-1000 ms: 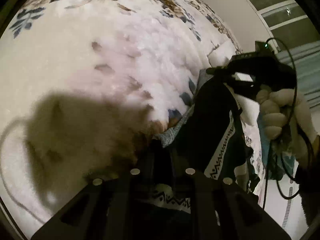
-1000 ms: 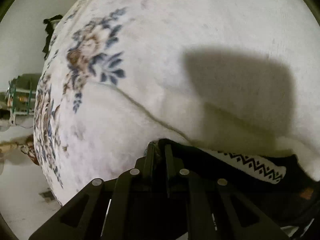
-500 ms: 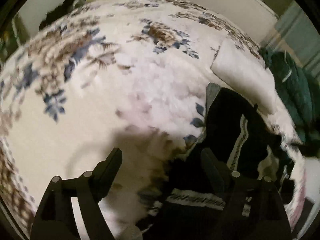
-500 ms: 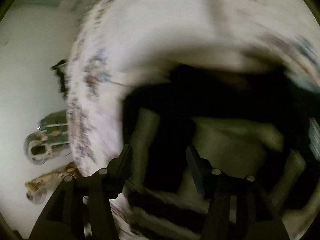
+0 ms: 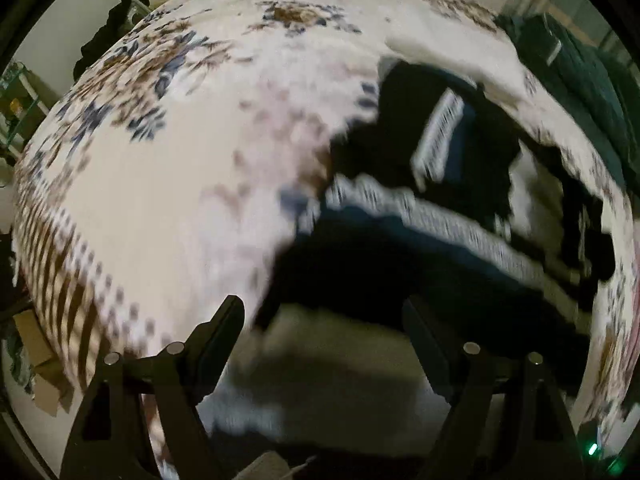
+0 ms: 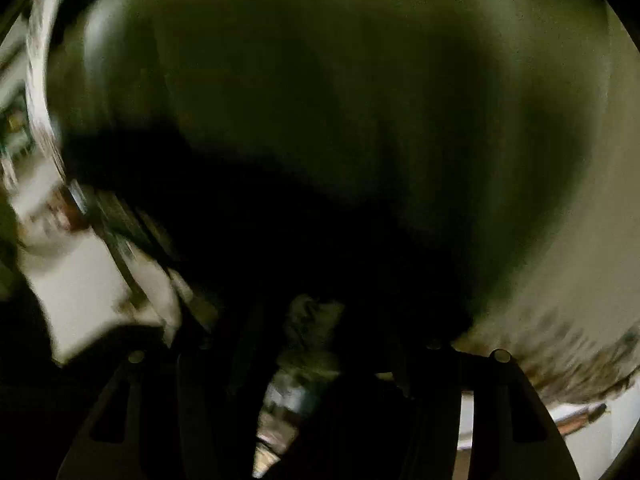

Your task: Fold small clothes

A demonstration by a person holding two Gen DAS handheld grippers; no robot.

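A small black garment with white patterned bands (image 5: 440,216) lies on the white floral bedspread (image 5: 180,168), at centre right of the left wrist view. My left gripper (image 5: 324,320) is open and empty, just in front of the garment's near edge. The right wrist view is dark and heavily blurred. Dark cloth (image 6: 300,240) fills its middle. My right gripper (image 6: 320,340) sits low in the frame with its jaws wide apart, and nothing is clearly held between them.
A dark green cloth pile (image 5: 580,72) lies at the far right of the bed. A white pillow or folded sheet (image 5: 452,52) lies behind the black garment. Dark clothes (image 5: 108,28) and shelving (image 5: 16,100) stand beyond the bed's left edge.
Both grippers were shut on the black garment a second ago. Both have opened and let it go. The left has pulled back; the right is swinging fast, and its view has gone dark and blurred.
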